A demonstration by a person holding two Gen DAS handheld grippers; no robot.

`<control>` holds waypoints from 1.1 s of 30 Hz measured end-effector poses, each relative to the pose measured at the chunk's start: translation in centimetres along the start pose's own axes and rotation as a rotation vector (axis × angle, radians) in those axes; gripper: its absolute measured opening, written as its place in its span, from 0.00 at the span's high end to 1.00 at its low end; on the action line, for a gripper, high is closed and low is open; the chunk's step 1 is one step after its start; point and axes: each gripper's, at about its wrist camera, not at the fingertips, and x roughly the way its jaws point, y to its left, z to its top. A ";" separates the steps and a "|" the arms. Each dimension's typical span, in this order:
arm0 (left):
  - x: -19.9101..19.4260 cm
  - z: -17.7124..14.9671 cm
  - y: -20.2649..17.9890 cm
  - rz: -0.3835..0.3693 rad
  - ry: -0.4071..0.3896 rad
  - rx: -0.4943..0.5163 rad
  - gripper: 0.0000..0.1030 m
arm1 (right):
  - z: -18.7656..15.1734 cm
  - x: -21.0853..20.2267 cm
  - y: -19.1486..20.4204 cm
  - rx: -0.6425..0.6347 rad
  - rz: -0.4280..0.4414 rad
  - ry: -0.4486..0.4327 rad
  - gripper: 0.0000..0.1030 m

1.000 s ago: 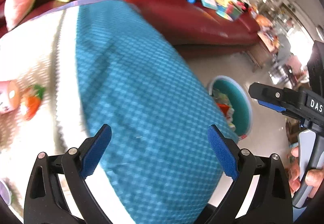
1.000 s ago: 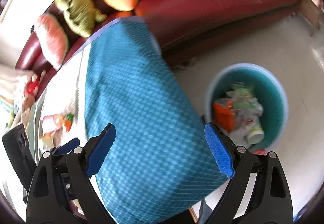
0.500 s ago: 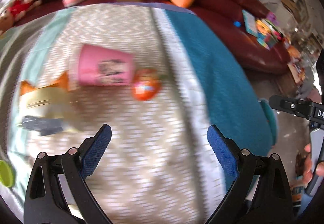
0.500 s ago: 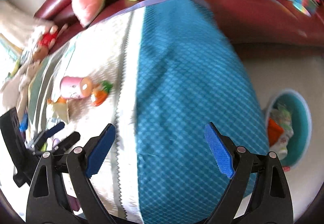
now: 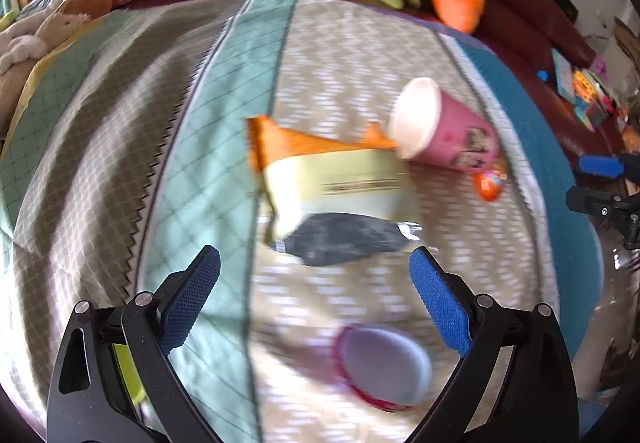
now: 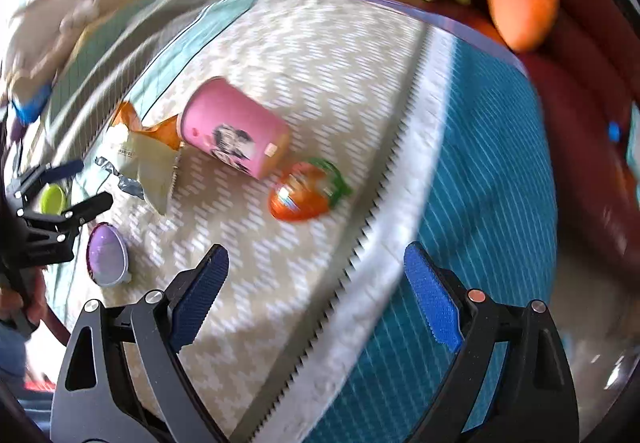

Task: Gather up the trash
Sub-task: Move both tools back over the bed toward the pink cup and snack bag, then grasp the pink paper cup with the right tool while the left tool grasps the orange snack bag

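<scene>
Both claws hang over a counter covered by a quilted cloth, and both are spread wide with nothing between the pads. The left claw sits above a flat snack wrapper, yellow and orange with a dark silvery end, and a round purple lid with a red rim lies just below its fingers. A pink paper cup lies on its side, its open mouth touching the wrapper's far edge, and a small orange carrot-shaped packet rests just beside the cup's base. The right claw is poised nearer that packet and the cup; a green cap shows by the left claw in that view. All of this looks light. The wrapper is thin, limp and probably slick, so it would best be pinched at a raised or crumpled edge, such as the orange corner, not pressed flat against the cloth, where the pads might drag the fabric as well. The cup is stiff enough to grip but would crush under a hard squeeze and can roll; closing across its body near the rim seems safest. The packet is small and rounded and may squirt out unless taken across its middle. The lid lies flat and offers only its rim. Motion blur softens finer detail.
</scene>
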 end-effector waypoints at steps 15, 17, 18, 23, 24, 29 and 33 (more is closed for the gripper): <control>3.1 1.1 3.4 0.002 0.062 -0.009 0.07 | 7.8 6.8 7.6 -0.466 -0.039 0.094 0.17; 3.4 1.1 3.5 0.003 0.072 -0.011 0.07 | 8.1 7.7 7.9 -0.465 0.001 0.113 0.17; 3.4 1.1 3.6 0.003 0.074 -0.011 0.07 | 8.2 7.9 7.9 -0.458 0.013 0.118 0.17; 3.9 1.4 3.7 0.000 0.082 -0.012 0.07 | 8.5 8.3 7.5 -0.392 0.030 0.113 0.31; 3.9 1.5 3.7 -0.003 0.082 -0.011 0.07 | 8.5 8.1 7.2 -0.371 0.038 0.115 0.35; 4.1 1.9 2.9 -0.022 0.080 0.008 0.07 | 7.8 6.3 4.9 -0.222 0.062 0.079 0.41; 4.2 2.3 1.6 -0.021 0.053 0.043 0.18 | 6.4 5.1 3.2 -0.114 0.094 0.059 0.41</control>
